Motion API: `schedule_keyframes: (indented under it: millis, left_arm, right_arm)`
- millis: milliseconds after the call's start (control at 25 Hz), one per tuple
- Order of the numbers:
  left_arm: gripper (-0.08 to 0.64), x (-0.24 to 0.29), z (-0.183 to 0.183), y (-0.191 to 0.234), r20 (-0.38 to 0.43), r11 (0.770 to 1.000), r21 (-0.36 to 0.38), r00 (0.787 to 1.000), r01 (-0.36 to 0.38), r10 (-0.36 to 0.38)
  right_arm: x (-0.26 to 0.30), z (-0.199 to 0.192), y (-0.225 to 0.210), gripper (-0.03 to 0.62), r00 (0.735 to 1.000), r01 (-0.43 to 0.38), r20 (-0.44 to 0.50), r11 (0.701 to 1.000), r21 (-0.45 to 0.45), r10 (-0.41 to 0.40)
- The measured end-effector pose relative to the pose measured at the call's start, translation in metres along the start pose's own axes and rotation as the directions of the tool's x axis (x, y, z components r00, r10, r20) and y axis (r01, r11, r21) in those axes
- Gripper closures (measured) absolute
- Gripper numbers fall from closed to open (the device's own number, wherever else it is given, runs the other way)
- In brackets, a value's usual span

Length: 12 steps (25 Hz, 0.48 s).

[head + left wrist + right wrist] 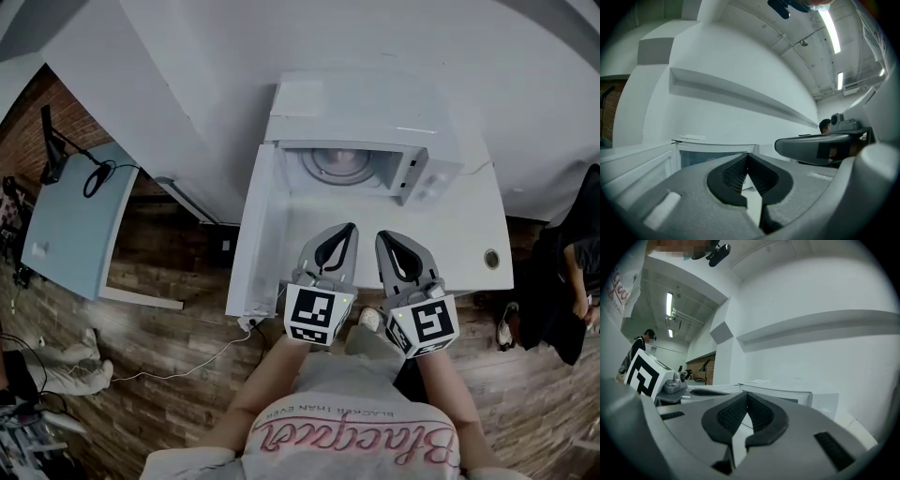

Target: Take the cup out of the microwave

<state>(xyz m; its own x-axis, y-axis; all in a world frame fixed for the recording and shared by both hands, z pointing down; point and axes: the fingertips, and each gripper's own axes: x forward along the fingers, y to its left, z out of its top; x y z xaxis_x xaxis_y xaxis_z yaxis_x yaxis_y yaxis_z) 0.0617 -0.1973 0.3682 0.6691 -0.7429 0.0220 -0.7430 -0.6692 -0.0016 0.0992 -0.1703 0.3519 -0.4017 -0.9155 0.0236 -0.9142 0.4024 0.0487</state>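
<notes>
Microwave [375, 122] on surface [469, 234], at its back edge by wall. Door [255, 234] stands open to my left. Left tongs [351, 228] and right tongs [382, 236] side by side just before opening, left one nearer door. I see round hole [492, 258] in surface, right of tongs.

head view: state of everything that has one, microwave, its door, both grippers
microwave: cavity exposed, with a round grey shape inside; cup or turntable, can't tell
microwave door: swung fully open to the left
left gripper: jaws shut, empty, in front of the opening
right gripper: jaws shut, empty, beside the left one
</notes>
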Motion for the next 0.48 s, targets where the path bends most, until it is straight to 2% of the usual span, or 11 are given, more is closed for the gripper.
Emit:
schedule_keyframes:
  millis: [360, 480]
  left_arm:
    - [0.555, 0.057, -0.010, 0.005, -0.017, 1.000, -0.004, 1.000, -0.020, 0.020]
    - [0.555, 0.073, -0.019, 0.011, -0.039, 0.999, -0.003, 0.998, -0.046, 0.046]
  right_arm:
    - [0.031, -0.007, -0.052, 0.583, 0.997, -0.071, 0.001, 0.997, 0.037, 0.071]
    - [0.039, -0.012, -0.065, 0.583, 0.995, -0.103, -0.008, 0.994, 0.046, 0.104]
